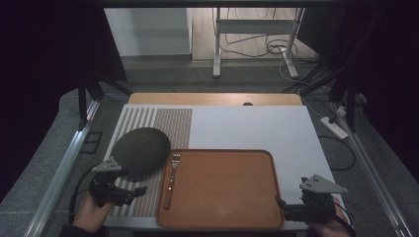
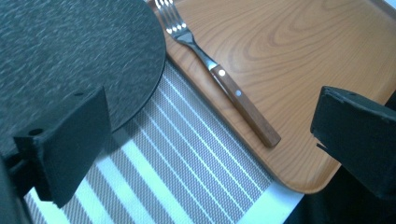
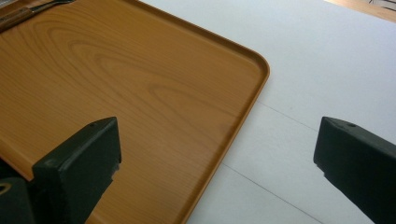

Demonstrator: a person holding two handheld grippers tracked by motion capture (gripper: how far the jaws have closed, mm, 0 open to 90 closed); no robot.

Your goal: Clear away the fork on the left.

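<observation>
High view shows my left claw (image 1: 129, 190) wide open and holding nothing, low over the striped placemat (image 1: 148, 128), just beside the dark round plate (image 1: 141, 149). My right claw (image 1: 289, 210) gapes empty too, at the wooden tray's (image 1: 232, 197) near right corner. A wood-handled fork (image 1: 171, 177) lies along the tray's left edge on the tabletop (image 1: 257, 128).

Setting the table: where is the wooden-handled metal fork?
In the high view, the wooden-handled metal fork lies along the left edge of the brown wooden tray, beside the dark round plate.
</observation>
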